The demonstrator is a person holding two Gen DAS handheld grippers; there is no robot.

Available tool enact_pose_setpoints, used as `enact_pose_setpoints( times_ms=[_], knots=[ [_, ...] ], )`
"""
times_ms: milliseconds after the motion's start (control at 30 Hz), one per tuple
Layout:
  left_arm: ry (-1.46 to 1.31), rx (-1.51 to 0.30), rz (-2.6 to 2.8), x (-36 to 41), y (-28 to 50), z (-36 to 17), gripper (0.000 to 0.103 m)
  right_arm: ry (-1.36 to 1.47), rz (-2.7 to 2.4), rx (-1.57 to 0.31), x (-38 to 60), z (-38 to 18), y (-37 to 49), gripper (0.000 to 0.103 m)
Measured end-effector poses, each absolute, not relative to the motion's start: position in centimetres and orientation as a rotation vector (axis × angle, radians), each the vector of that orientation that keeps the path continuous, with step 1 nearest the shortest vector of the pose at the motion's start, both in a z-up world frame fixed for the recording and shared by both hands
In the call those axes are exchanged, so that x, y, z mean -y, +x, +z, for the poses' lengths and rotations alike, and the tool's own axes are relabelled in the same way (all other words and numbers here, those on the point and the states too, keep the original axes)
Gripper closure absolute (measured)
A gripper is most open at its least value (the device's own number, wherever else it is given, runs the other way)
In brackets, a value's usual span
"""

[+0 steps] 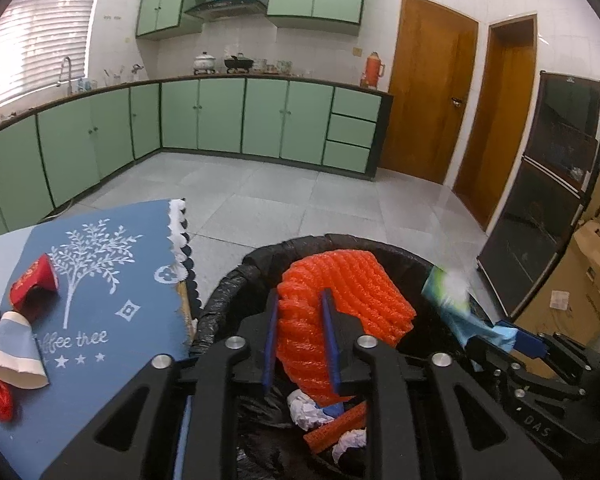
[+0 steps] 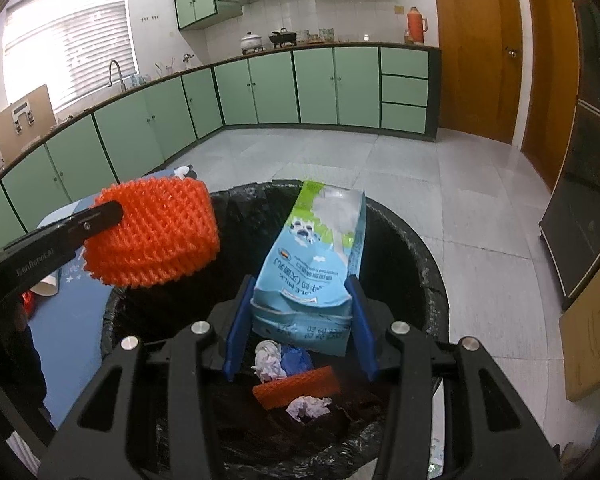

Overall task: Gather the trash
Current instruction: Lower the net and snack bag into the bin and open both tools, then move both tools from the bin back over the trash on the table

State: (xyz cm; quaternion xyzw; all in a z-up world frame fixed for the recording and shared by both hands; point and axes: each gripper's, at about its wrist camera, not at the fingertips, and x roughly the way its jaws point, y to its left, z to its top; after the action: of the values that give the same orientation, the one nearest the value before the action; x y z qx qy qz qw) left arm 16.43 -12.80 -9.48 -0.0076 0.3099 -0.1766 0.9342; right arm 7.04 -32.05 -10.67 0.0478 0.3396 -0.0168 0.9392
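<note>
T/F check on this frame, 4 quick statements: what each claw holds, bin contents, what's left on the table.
1. The left claw grips an orange foam net. True.
2. The right claw is empty. False: it is shut on a blue milk carton.
3. The black-lined trash bin holds nothing yet. False: crumpled paper and another orange net piece lie inside.
4. A red paper cup lies on the blue tablecloth. True.

green cabinets (image 1: pixel 220 114) | grey tile floor (image 1: pixel 260 196) | 2 wooden doors (image 1: pixel 428 88)
</note>
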Motion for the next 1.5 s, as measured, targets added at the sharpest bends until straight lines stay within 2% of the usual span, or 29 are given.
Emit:
enact_pose_setpoints(
  times_ms=[33, 100, 167, 267, 400, 500, 1133, 1500],
  knots=[
    [-0.020, -0.639, -0.371, 12.8, 16.5, -9.6, 0.073, 0.091, -0.036, -0.701, 32.0, -10.9, 7.1, 0.056],
    [-0.030, -0.640, -0.379, 12.6, 16.4, -9.5, 0.057, 0.083, -0.050, -0.705, 31.9, -10.9, 7.1, 0.041],
    [-0.037, -0.635, -0.379, 12.2, 16.2, -9.4, 0.049, 0.080, -0.062, -0.706, 31.8, -10.8, 7.0, 0.036],
    [-0.045, -0.621, -0.358, 11.2, 16.0, -9.0, 0.040, 0.072, -0.093, -0.700, 31.7, -10.7, 6.6, 0.017],
    [-0.060, -0.600, -0.311, 8.8, 15.5, -8.3, 0.025, 0.083, -0.089, -0.694, 31.3, -10.2, 6.3, 0.010],
    [-0.066, -0.583, -0.270, 6.6, 15.0, -7.7, 0.020, 0.103, -0.068, -0.694, 30.6, -9.6, 6.2, 0.009],
    [-0.113, -0.547, 0.162, -14.5, 9.6, -7.1, 0.018, 0.056, 0.268, -0.647, 13.9, -6.4, 10.3, 0.007],
    [-0.129, -0.585, 0.274, -21.1, 9.0, -9.6, 0.018, -0.020, 0.400, -0.640, 4.1, -7.1, 13.0, 0.007]
  ],
)
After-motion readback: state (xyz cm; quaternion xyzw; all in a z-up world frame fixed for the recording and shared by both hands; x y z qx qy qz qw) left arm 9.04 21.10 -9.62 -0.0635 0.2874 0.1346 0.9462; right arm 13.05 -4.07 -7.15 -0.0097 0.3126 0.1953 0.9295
